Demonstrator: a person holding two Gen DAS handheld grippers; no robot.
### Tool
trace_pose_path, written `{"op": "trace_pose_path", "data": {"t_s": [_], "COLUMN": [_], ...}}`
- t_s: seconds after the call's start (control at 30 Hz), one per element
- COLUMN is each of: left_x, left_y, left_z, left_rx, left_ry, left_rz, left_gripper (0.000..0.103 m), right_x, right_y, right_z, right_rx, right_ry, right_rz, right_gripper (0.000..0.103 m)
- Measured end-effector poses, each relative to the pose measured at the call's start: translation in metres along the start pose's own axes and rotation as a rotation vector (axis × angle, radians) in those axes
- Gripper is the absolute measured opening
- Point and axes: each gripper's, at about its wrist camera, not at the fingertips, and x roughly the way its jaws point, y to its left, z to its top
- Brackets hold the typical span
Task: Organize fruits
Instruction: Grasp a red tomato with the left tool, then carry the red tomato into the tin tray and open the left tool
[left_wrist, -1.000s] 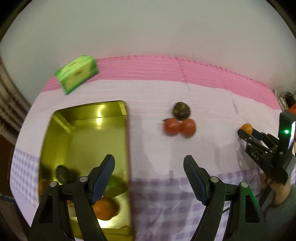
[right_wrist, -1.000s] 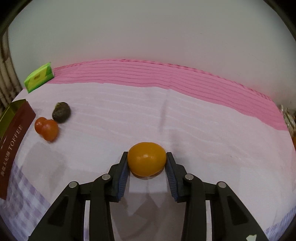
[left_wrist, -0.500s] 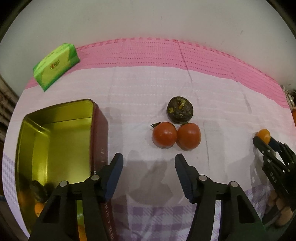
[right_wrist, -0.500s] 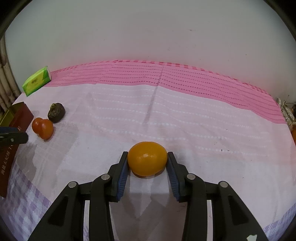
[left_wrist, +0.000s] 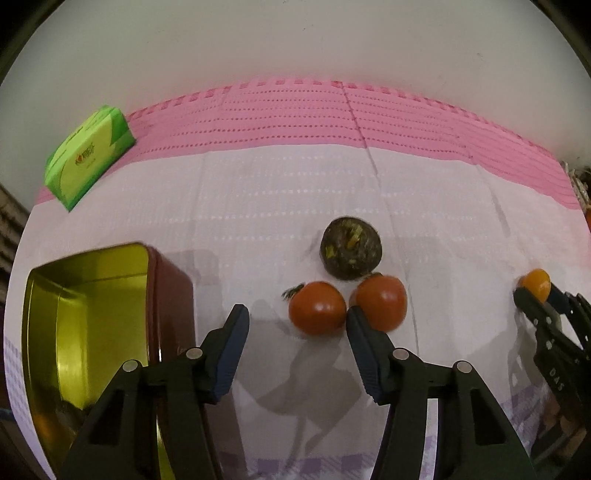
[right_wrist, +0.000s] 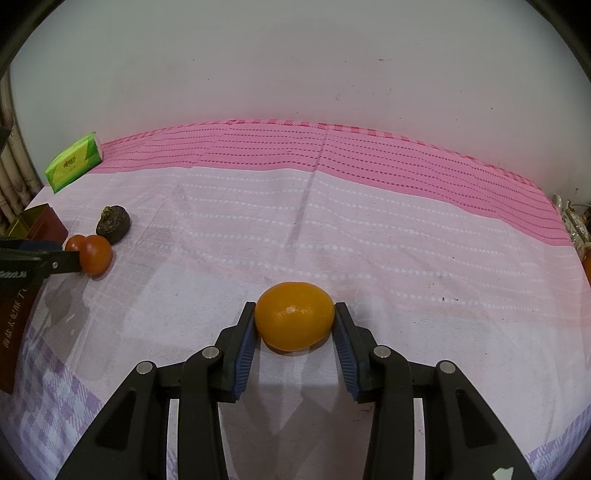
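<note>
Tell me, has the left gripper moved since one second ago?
Yes. The left gripper has moved right and forward, away from the gold tin towards the two tomatoes, where it stands open.

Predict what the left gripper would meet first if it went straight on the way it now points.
Probably the nearer tomato: it sits just ahead of the open left gripper, slightly right of centre. The right finger may brush the second tomato; depth is uncertain.

left claw (left_wrist: 297, 325) spread wide, just short of two tomatoes (left_wrist: 317, 307) | gold tin (left_wrist: 88, 280) at left
</note>
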Motion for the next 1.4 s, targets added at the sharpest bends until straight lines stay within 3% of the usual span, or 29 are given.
{"op": "trace_pose_path", "data": {"t_s": [0.23, 0.53, 0.77, 1.0, 1.27, 1.4], "left_x": [0.008, 0.001, -0.031, -0.061, -0.047, -0.036], "left_y": [-0.005, -0.011, 0.003, 0.051, 0.121, 0.140], "left_z": [0.002, -0.007, -0.016, -0.022, -0.030, -0.040], "left_rx": [0.012, 0.024, 0.004, -0.066, -0.168, -0.202], "left_ry": [0.020, 0.018, -0.019, -0.074, -0.009, 0.035], "left_rz": [-0.016, -0.012, -0.034, 0.022, 0.122, 0.124], "left_gripper": [0.035, 0.033, 0.033, 0.033, 0.033, 0.033], "right_x": [0.000, 0.000, 0.000, 0.000, 0.000, 0.001], "right_y": [0.000, 0.000, 0.000, 0.000, 0.000, 0.001], "right_z": [0.000, 0.000, 0.000, 0.000, 0.000, 0.000], "right_rx": [0.000, 0.000, 0.001, 0.000, 0.000, -0.001], "right_ry": [0.000, 0.000, -0.001, -0.001, -0.001, -0.001], "right_rz": [0.000, 0.000, 0.000, -0.001, -0.001, -0.002], "right_gripper": [0.039, 0.039, 0.039, 0.039, 0.039, 0.039]}}
